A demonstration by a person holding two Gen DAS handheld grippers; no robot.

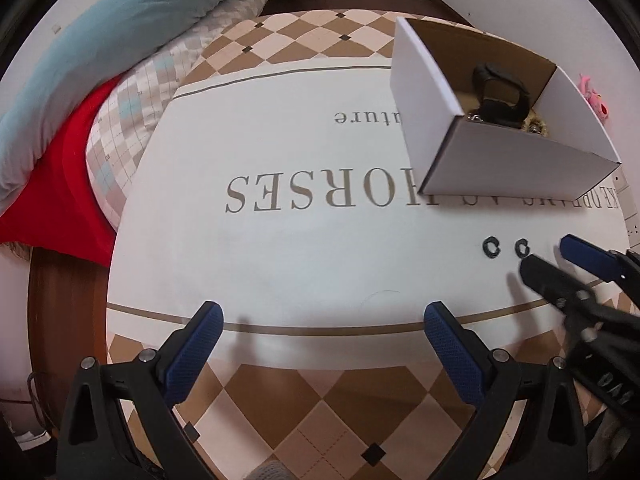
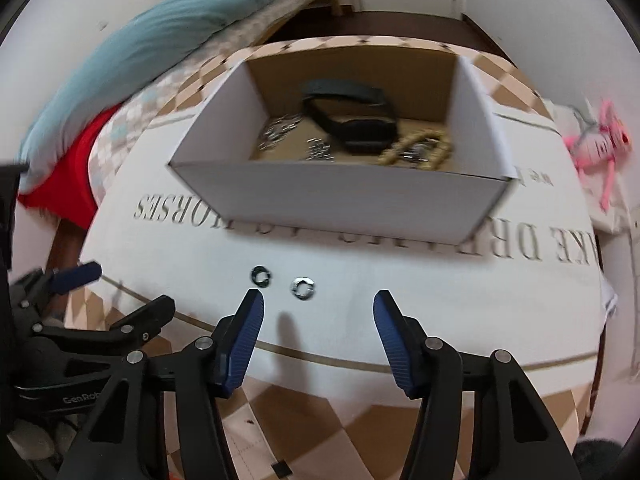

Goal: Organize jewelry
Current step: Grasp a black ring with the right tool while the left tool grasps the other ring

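Note:
Two small open rings lie side by side on the white cloth: a dark ring (image 2: 260,275) and a silvery ring (image 2: 303,288). They also show in the left wrist view, the one (image 1: 491,247) beside the other (image 1: 521,247). Behind them stands a white cardboard box (image 2: 332,196), which holds a black watch (image 2: 360,128), silver chains (image 2: 280,130) and a gold bracelet (image 2: 416,152). My right gripper (image 2: 318,300) is open and empty, just short of the rings. My left gripper (image 1: 322,316) is open and empty over bare cloth, left of the right gripper (image 1: 548,256).
The cloth bears grey lettering and a brown checked border. A teal quilt (image 1: 120,40) and a red cloth (image 1: 60,192) lie on the bed at left. A pink toy (image 2: 600,140) lies at far right.

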